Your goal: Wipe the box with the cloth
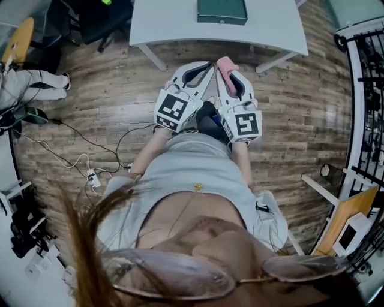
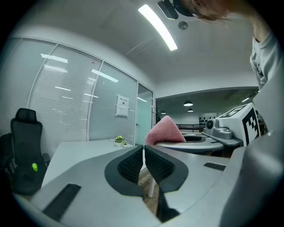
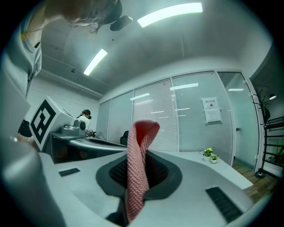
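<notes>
A dark green box (image 1: pixel 222 11) lies on the white table (image 1: pixel 174 24) ahead of me, some way beyond both grippers. My right gripper (image 1: pixel 231 71) is shut on a pink knitted cloth (image 1: pixel 225 65). In the right gripper view the cloth (image 3: pixel 137 177) stands up between the pads of the right gripper (image 3: pixel 138 148) and folds over at the top. My left gripper (image 1: pixel 206 66) is beside the right one at waist height. In its own view the left gripper (image 2: pixel 143 150) is shut with nothing between its pads, and the cloth (image 2: pixel 165 131) shows just to its right.
Cables and a power strip (image 1: pixel 91 177) lie on the wooden floor at the left. A black chair (image 1: pixel 102 18) stands by the table's left end and a black rack (image 1: pixel 366 90) runs along the right. Small potted plants (image 3: pixel 208 154) sit on a table.
</notes>
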`<state>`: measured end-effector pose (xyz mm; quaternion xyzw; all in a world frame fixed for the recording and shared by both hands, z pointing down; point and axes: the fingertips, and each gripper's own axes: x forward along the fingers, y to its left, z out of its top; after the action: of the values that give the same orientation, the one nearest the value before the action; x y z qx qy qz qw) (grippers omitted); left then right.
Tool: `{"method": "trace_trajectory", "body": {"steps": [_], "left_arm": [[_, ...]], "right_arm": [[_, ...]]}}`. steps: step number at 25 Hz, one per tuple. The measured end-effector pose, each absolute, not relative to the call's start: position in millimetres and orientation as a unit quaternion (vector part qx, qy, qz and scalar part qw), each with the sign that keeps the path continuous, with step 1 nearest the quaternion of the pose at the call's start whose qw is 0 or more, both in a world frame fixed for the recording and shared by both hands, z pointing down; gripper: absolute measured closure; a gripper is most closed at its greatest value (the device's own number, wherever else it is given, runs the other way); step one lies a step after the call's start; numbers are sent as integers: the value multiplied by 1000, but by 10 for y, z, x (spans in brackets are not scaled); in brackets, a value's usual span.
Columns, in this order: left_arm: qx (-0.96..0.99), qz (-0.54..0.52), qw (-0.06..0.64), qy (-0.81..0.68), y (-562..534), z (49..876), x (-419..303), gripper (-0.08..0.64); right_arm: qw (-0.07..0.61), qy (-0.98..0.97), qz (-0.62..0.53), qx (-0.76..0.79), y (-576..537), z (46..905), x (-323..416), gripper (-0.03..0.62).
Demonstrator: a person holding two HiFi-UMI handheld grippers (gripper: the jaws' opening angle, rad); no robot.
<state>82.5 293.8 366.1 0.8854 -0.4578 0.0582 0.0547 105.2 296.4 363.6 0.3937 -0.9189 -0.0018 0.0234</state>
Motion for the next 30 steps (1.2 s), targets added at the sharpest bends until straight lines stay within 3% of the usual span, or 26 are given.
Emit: {"method": "trace_trajectory", "body": {"steps": [30], "left_arm": [[863,60,70,-496,1066,3683,1176,523]], "right_arm": [[28,-935,26,352,1068,3692,1388,552]]}}
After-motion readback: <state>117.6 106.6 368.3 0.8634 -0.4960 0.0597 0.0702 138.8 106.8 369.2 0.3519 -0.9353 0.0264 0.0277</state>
